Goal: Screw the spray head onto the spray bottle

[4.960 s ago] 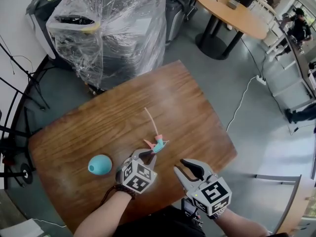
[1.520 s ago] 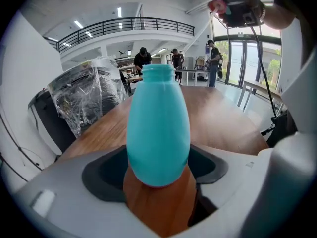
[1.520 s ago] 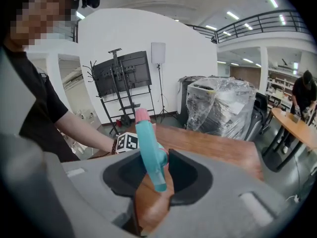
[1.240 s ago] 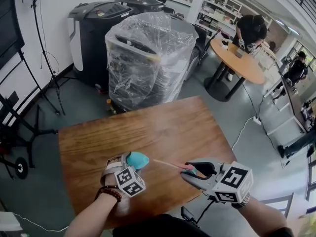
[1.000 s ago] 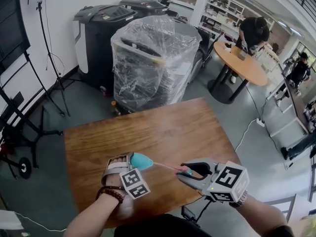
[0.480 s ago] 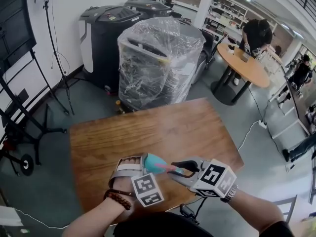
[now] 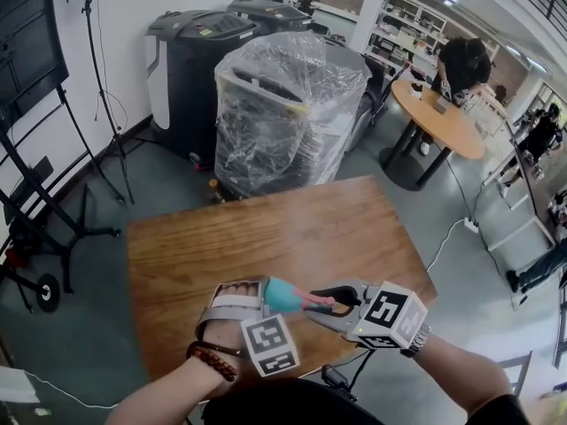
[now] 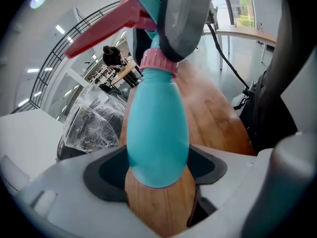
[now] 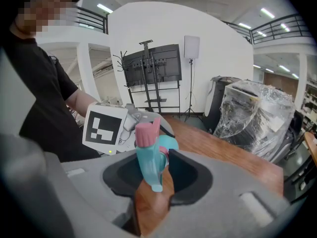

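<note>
Left claw: my left claw [image 8: 158, 180] stands wide and is clamped on the fat lower end of the bottle [image 8: 158, 128], one pad on each flank.
Right claw: my right claw [image 9: 156, 180] is half closed on the head [image 9: 147, 157], gripping its body.
Where the bottle is: it sits between my left pads, with its neck pointing away from that claw towards my right one. Both are held up off the surface [image 7: 266, 228].
Where the head is: just past my left claw's tips, at the bottle's neck. Its collar [image 8: 158, 63] sits on the neck; I cannot tell whether it has caught the thread.
Bottle, looks: teal, smooth, egg-shaped, matt plastic.
Head, looks: teal body, pink collar, pink trigger [image 8: 104, 29] jutting to one side.
Bottle, handling: I judge it light and thin-walled, likely to give under a hard squeeze. It is rounded and slick, so it may spin in my pads; the widest part is the best hold.
Head, handling: light and stiff. I would hold the body, not the trigger, which would likely give.
</note>
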`<state>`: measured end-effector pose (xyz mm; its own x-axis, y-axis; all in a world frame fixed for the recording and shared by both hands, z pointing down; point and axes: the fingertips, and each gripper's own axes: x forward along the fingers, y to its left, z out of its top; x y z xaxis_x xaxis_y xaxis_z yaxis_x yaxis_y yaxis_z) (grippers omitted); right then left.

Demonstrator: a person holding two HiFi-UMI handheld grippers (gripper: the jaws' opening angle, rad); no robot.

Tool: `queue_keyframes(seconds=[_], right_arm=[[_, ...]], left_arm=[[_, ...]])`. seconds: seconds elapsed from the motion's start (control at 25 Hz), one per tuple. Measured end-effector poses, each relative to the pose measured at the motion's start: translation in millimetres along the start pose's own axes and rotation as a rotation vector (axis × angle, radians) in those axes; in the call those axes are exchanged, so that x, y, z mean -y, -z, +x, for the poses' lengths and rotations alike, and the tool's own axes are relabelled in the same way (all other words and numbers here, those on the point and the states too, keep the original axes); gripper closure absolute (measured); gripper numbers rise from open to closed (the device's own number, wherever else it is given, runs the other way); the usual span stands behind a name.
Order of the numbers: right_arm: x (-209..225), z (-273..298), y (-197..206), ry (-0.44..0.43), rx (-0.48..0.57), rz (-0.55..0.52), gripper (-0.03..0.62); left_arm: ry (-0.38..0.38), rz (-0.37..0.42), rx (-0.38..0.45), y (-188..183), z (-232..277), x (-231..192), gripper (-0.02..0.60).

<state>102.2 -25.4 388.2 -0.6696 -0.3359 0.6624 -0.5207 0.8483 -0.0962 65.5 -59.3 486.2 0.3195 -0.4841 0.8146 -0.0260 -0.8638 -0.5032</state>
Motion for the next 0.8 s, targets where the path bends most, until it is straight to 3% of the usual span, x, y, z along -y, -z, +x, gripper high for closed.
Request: queue_keyframes(seconds=[0.2,0.56,0.8], right_arm=[[-10,-4,4,-0.025,-0.140,-0.179,0.477],[-18,2,16,0.041,-0.275,-0.608,0.477],[-21,-3,19,0.030,-0.294,-0.734,0.477]], left_arm=[[0.024,0.053,-0.052,-2,-2,6,0.192],[0.085,0.033,-0.072,-1,0,15,0.192],[0.110,0.007,-0.033,-9,1,22,0.192]])
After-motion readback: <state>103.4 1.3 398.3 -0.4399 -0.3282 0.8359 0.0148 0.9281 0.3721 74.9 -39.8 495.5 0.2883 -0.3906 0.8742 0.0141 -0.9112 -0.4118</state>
